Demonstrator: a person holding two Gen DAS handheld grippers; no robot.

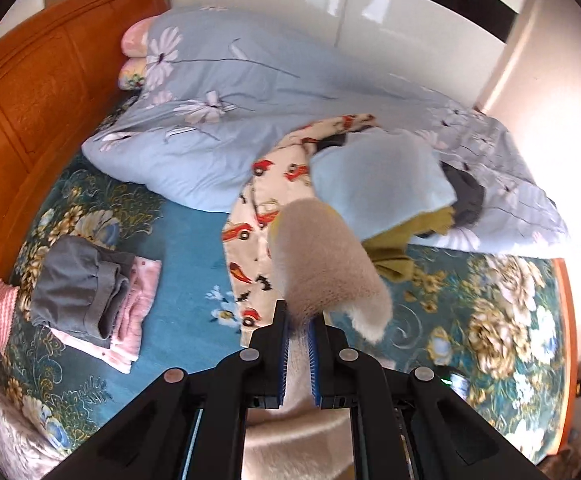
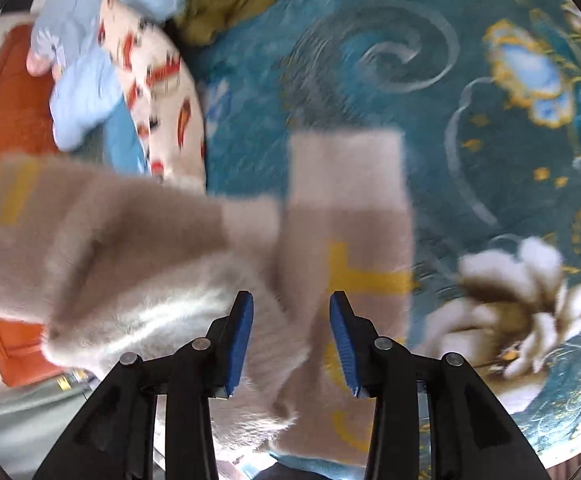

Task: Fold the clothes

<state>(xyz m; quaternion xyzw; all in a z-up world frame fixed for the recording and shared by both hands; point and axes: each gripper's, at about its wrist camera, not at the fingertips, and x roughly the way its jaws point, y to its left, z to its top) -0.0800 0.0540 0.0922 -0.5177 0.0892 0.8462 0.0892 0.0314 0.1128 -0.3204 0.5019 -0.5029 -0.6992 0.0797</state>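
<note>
My left gripper point(image 1: 298, 316) is shut on a fuzzy beige garment point(image 1: 322, 264), which hangs from its blue pads above the bed. In the right wrist view the same beige garment point(image 2: 346, 208), with yellow marks on it, spreads blurred under and ahead of my right gripper point(image 2: 290, 312). That gripper's jaws stand apart; the cloth lies between them and the pads do not press on it. Behind the garment lies a loose pile: a cream car-print piece point(image 1: 258, 208), a light blue one point(image 1: 378, 176), an olive one point(image 1: 390, 248) and a dark grey one point(image 1: 466, 192).
A folded stack, grey point(image 1: 78, 284) on pink point(image 1: 138, 304), sits at the left on the teal floral bedsheet point(image 1: 194, 248). A pale blue flowered duvet point(image 1: 230, 92) is bunched across the far half. The orange wooden headboard point(image 1: 30, 92) bounds the left side.
</note>
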